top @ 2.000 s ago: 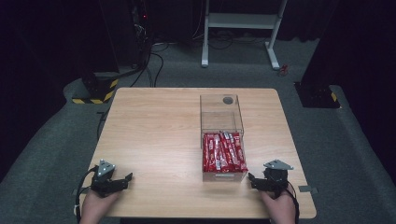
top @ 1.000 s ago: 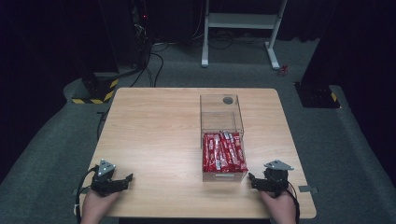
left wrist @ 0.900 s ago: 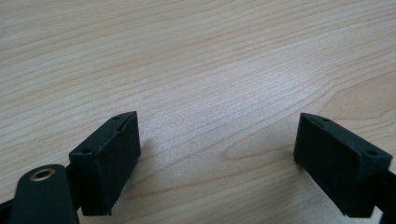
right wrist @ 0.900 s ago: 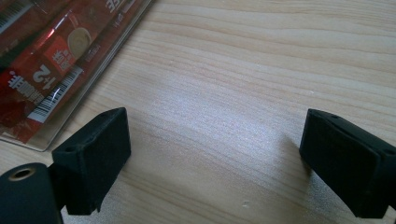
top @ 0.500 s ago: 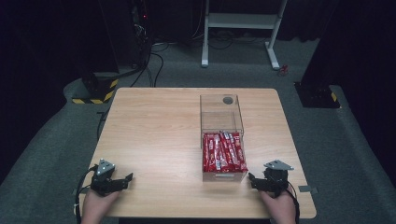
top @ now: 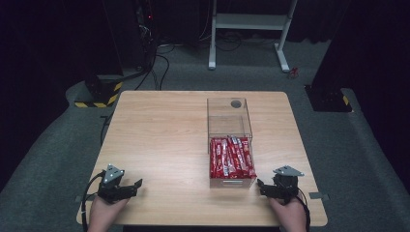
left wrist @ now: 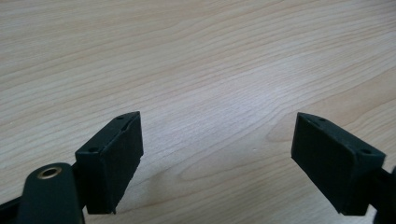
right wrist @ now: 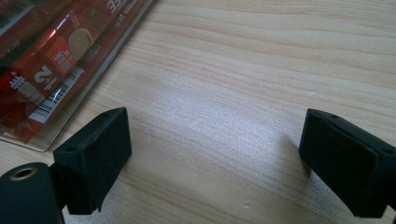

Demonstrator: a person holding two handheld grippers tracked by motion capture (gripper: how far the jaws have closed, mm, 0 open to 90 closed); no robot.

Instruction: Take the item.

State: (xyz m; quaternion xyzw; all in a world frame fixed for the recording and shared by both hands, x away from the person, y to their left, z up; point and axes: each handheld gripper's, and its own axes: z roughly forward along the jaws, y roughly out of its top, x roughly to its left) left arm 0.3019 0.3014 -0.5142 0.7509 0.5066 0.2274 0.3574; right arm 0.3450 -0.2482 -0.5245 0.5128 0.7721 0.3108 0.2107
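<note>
Two grippers, left gripper (top: 129, 186) and right gripper (top: 261, 186), are held with jaws apart. Nothing is picked up yet. Red snack packets (top: 232, 157) are kept in the clear plastic box (top: 230, 126) on the wooden bench (top: 159, 140).

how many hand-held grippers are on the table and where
2. The left hand-held gripper rests near the table's front left corner, jaws open. The right hand-held gripper sits at the front right, beside the clear box of red packets, jaws open.
</note>
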